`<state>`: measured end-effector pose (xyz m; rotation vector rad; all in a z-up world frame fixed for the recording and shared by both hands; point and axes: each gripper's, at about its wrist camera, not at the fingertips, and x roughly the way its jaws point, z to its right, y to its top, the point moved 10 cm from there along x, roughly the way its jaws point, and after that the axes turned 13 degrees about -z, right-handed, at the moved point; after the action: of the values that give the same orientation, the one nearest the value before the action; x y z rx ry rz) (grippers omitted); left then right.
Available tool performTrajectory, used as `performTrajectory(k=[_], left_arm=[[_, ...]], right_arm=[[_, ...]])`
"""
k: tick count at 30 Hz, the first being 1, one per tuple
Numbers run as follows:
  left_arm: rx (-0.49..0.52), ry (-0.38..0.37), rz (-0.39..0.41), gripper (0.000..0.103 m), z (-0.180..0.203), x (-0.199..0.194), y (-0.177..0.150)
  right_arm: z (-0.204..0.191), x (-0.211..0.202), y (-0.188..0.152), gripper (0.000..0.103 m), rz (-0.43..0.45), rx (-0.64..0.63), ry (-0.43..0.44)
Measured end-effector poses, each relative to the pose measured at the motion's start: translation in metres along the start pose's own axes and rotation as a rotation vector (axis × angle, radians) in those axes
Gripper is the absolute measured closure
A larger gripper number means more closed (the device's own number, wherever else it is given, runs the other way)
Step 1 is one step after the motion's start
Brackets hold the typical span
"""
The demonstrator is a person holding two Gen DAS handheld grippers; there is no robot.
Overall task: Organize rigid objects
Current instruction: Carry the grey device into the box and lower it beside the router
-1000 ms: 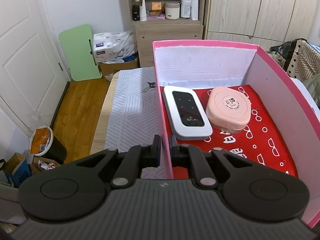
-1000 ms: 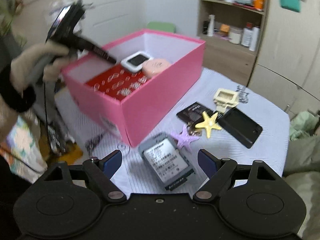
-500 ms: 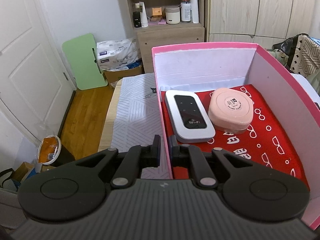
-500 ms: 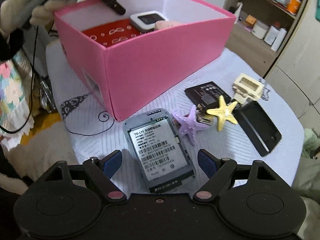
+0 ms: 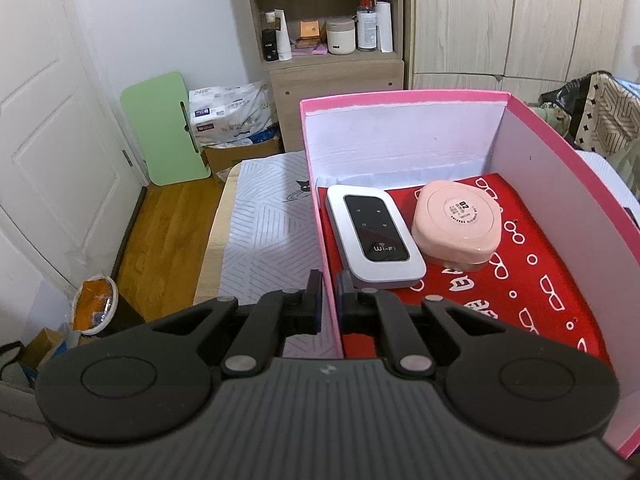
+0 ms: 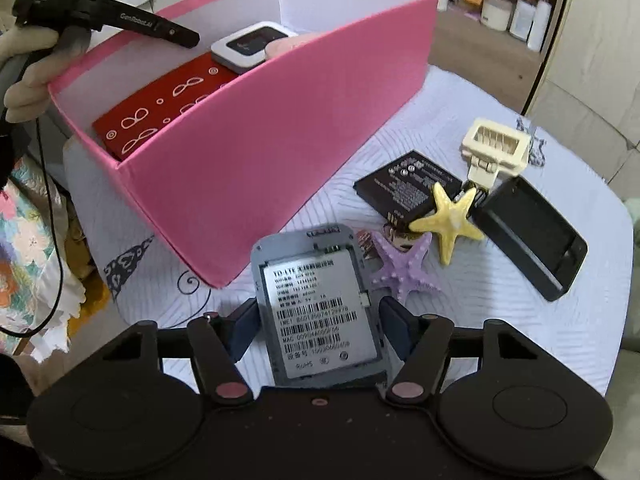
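Observation:
My left gripper (image 5: 329, 300) is shut on the left wall of the pink box (image 5: 316, 216), one finger outside and one inside. The box (image 6: 256, 152) holds a white Wi-Fi router (image 5: 374, 236) and a pink round case (image 5: 458, 224) on a red patterned base. My right gripper (image 6: 320, 320) straddles a grey router body (image 6: 318, 308) that lies label up on the table; the fingers sit at its two sides, whether they press it I cannot tell. A purple starfish (image 6: 402, 266), a yellow starfish (image 6: 450, 220), a black battery (image 6: 408, 186), a cream clip (image 6: 494, 148) and a black cover (image 6: 530, 232) lie to its right.
The table carries a white patterned cloth (image 6: 480, 300). A wooden shelf unit (image 5: 332, 40) and wardrobe doors (image 5: 520, 20) stand behind the table. A green board (image 5: 168, 128) leans on the wall by the door. A bin (image 5: 94, 304) stands on the floor at left.
My right gripper has come down and forward over the grey router body and its fingers have closed in to the body's sides. My left gripper still holds the box wall.

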<state>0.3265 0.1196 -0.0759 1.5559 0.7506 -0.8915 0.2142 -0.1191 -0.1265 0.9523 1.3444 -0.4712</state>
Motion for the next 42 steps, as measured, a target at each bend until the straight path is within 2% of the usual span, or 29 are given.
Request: performTrajectory(k=[4, 12, 15, 21, 26, 30, 35, 38, 42], left_arm=[[-0.006, -0.006, 0.001, 0.096, -0.001, -0.001, 0.0], [-0.013, -0.013, 0.003, 0.096, -0.001, 0.0, -0.001], [-0.027, -0.023, 0.011, 0.096, -0.003, -0.002, -0.001], [-0.034, -0.035, 0.014, 0.096, -0.004, -0.001, 0.0], [-0.039, -0.042, 0.015, 0.096, -0.005, -0.001, -0.001], [-0.047, -0.05, 0.016, 0.095, -0.006, -0.001, -0.001], [-0.048, -0.047, 0.015, 0.095, -0.006, -0.001, 0.0], [-0.051, -0.051, 0.015, 0.095, -0.005, -0.001, 0.0], [-0.05, -0.048, 0.014, 0.095, -0.004, -0.001, 0.0]], right_arm=[[0.0, -0.003, 0.0, 0.035, 0.015, 0.019, -0.015], [0.011, -0.023, 0.004, 0.036, 0.092, 0.136, -0.003], [0.012, -0.045, 0.01, 0.036, 0.154, 0.149, -0.019], [0.004, -0.114, 0.041, 0.036, 0.284, 0.089, -0.079], [-0.025, -0.147, 0.088, 0.035, 0.316, -0.09, -0.076], [-0.05, -0.135, 0.125, 0.035, 0.284, -0.228, -0.047], [-0.078, -0.086, 0.152, 0.036, 0.167, -0.348, 0.012], [-0.083, -0.064, 0.168, 0.036, 0.121, -0.399, -0.025], [-0.084, -0.036, 0.183, 0.036, 0.025, -0.472, -0.022]])
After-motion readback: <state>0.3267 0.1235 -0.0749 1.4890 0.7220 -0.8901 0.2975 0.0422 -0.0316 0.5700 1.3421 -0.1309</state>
